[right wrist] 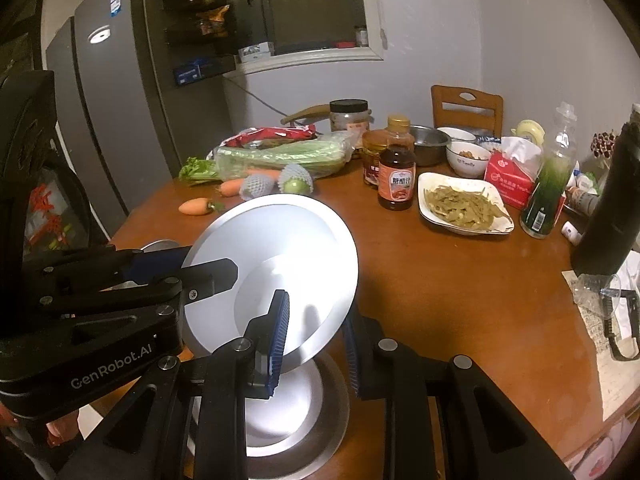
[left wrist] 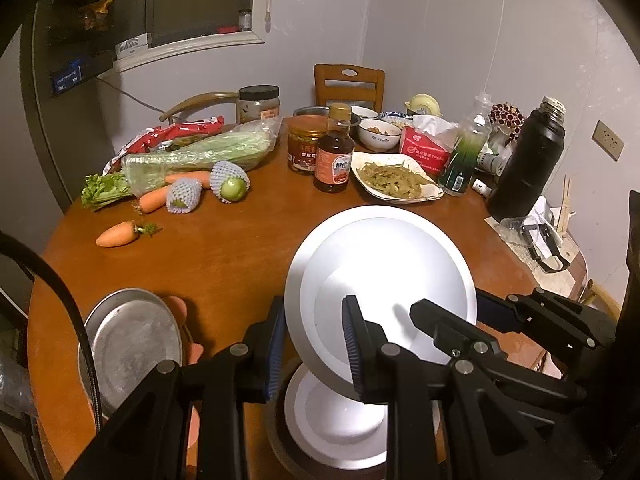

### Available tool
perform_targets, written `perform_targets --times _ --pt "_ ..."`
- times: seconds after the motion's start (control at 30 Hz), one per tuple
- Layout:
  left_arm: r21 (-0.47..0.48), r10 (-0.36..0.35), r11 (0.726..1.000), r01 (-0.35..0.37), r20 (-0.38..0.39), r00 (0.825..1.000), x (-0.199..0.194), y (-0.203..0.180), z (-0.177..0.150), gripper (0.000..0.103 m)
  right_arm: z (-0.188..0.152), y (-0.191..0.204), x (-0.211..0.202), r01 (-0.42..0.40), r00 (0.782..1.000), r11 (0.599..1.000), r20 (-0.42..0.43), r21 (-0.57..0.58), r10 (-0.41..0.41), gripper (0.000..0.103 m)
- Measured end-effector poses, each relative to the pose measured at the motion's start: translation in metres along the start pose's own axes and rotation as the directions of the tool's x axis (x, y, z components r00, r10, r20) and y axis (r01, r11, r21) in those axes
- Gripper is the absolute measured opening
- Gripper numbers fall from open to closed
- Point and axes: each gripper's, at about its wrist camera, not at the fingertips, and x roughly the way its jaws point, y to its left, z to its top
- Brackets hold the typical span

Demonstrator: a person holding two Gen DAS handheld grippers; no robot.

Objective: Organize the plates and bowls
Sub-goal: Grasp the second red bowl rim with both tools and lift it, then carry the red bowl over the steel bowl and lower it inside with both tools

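Observation:
A white plate (left wrist: pixel 384 280) is held tilted above the round wooden table (left wrist: pixel 224 256). My left gripper (left wrist: pixel 316 344) is shut on its left rim, and my right gripper (right wrist: pixel 316 336) is shut on its right rim (right wrist: pixel 280 248). Each gripper shows in the other's view, my right gripper (left wrist: pixel 452 316) at the plate's right and my left gripper (right wrist: pixel 160 272) at its left. Below the held plate another white plate (left wrist: pixel 336 428) lies in a darker dish (right wrist: pixel 320 440). A metal plate (left wrist: pixel 136 344) lies at the near left.
Carrots (left wrist: pixel 118 234), celery (left wrist: pixel 192 156), netted fruit (left wrist: pixel 230 182), jars, a sauce bottle (left wrist: pixel 334 152), a dish of greens (left wrist: pixel 394 178), bowls (left wrist: pixel 378 134), a tissue pack (left wrist: pixel 426 146), a green bottle (left wrist: pixel 464 160) and a black flask (left wrist: pixel 528 164) crowd the table's far half. A fridge (right wrist: pixel 112 120) stands left.

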Motion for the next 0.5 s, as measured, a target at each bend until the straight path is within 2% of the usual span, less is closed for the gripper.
perform_targets --times 0.5 --pt "0.018 0.003 1.000 -0.003 -0.010 1.000 -0.014 0.009 -0.025 0.027 -0.015 0.022 -0.011 -0.010 1.000 1.000 -0.007 -0.017 0.010 0.028"
